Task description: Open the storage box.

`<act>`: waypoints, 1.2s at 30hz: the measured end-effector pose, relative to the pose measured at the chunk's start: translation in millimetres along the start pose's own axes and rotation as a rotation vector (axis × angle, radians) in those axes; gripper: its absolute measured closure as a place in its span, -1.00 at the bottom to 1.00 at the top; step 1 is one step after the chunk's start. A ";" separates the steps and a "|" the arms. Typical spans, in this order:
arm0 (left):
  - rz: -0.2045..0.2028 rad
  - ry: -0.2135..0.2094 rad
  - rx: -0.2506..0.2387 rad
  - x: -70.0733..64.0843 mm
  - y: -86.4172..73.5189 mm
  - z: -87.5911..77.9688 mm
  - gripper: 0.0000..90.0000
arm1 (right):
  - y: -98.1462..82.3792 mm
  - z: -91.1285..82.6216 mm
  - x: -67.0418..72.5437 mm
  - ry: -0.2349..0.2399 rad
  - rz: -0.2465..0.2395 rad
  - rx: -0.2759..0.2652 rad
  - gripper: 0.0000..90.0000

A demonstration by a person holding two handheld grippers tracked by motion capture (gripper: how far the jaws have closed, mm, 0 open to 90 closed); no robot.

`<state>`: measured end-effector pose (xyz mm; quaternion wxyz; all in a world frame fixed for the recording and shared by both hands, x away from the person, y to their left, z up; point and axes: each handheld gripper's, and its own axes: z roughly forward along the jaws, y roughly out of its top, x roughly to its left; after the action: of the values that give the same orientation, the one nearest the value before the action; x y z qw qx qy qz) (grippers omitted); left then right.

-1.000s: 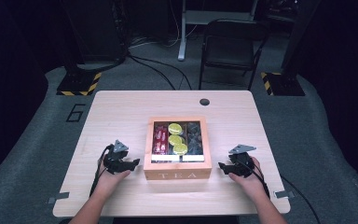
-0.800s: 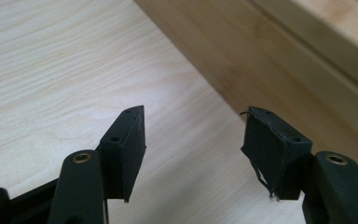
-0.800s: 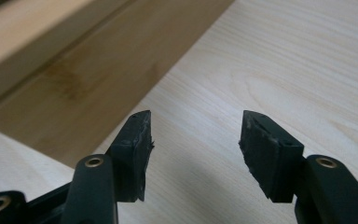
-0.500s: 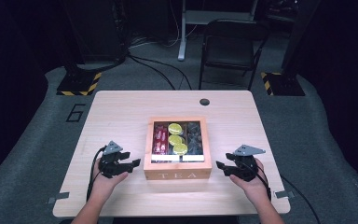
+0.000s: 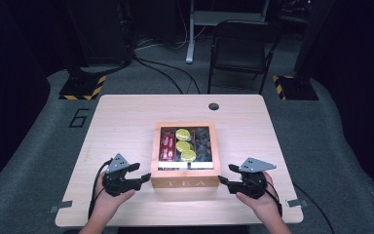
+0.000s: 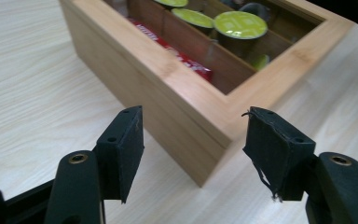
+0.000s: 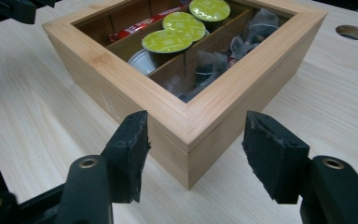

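Two grippers down at the near edge, one per hand. The left gripper (image 5: 141,176) sits just off the near left corner of the tea box (image 5: 185,183), the right gripper (image 5: 224,177) just off the near right corner. Both have their jaws apart and gripping nothing. In each gripper view a box corner pokes in between the pads without touching them. Both sets of jaws have just been opening a bit.

One wooden box, with "TEA" on the front, sits about mid-table, closer to the near edge. Its lid has a clear window. Under it I count three lime-topped capsules (image 5: 183,146) in the middle row, with one plain silver capsule (image 7: 142,60) visible in the right gripper view. Red packets (image 5: 167,145) fill the left compartment, and I can't count them. The right compartment holds dark wrapped tea bags (image 5: 202,143), too murky to count. A white strip along the near inside edge is hard to make out.

The table (image 5: 121,122) is light wood with one round cable hole (image 5: 214,106) at the far side. Beyond it stand one black chair (image 5: 238,51) and two stand bases with yellow-black hazard stripes (image 5: 82,87), on a grey floor with a "6" (image 5: 79,117) marked on it. The room is dark, and the forearms are cut off at the bottom edge.
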<state>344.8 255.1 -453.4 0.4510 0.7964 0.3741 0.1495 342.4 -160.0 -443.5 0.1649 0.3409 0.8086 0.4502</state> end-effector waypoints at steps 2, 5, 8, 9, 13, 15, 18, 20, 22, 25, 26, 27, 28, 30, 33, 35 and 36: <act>0.019 -0.003 0.000 -4.9 -0.5 0.7 -0.21 | -0.5 3.8 2.2 -0.005 -0.017 0.008 -0.17; 0.027 -0.023 0.017 -10.5 -2.0 6.5 -0.22 | -4.5 11.6 1.2 -0.007 -0.011 0.031 -0.18; 0.045 -0.034 0.055 -15.3 -3.9 15.5 -0.21 | -10.1 20.8 0.9 -0.009 -0.029 0.065 -0.13; 0.045 -0.034 0.055 -15.3 -3.9 15.5 -0.19 | -10.1 20.8 0.9 -0.009 -0.029 0.065 -0.13; 0.080 -0.008 0.087 -20.0 -6.1 24.7 -0.10 | -11.9 28.5 2.7 -0.027 -0.069 0.077 -0.03; 0.086 0.002 0.105 -20.2 -6.9 28.3 -0.08 | -12.7 30.9 2.1 -0.030 -0.074 0.069 -0.01; 0.092 0.029 0.117 -20.9 -7.6 32.7 -0.04 | -14.2 34.5 0.6 -0.016 -0.083 0.085 0.02; 0.087 0.028 0.121 -19.6 -7.6 33.7 -0.02 | -14.8 36.5 2.4 -0.013 -0.086 0.096 0.07; 0.085 0.027 0.120 -19.6 -7.8 33.7 -0.02 | -14.8 37.7 3.5 -0.015 -0.112 0.105 0.07; 0.087 0.028 0.122 -20.2 -8.1 33.7 -0.01 | -15.1 37.9 3.2 -0.011 -0.106 0.106 0.07; 0.089 0.028 0.122 -19.9 -8.0 33.7 -0.01 | -15.3 38.3 2.9 -0.009 -0.102 0.100 0.07; 0.090 0.029 0.120 -19.9 -8.0 33.7 -0.01 | -15.4 38.3 2.1 -0.005 -0.106 0.099 0.07; 0.089 0.028 0.120 -19.9 -8.0 33.8 -0.01 | -15.2 38.1 1.9 -0.002 -0.107 0.103 0.07; 0.087 0.028 0.122 -20.1 -8.0 33.7 -0.01 | -15.1 38.3 2.3 -0.005 -0.103 0.103 0.07; 0.092 0.033 0.123 -20.6 -7.8 33.6 -0.01 | -14.8 38.4 2.3 -0.006 -0.105 0.103 0.07; 0.093 0.034 0.123 -20.7 -7.9 33.6 -0.01 | -14.7 38.3 2.2 -0.004 -0.104 0.104 0.07; 0.094 0.034 0.123 -20.8 -7.8 33.6 -0.01 | -14.5 37.9 2.4 -0.006 -0.100 0.103 0.07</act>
<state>346.5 222.0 -476.3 0.3873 0.8367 0.3525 0.1606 356.6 -140.2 -476.1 0.1719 0.3097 0.8461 0.3983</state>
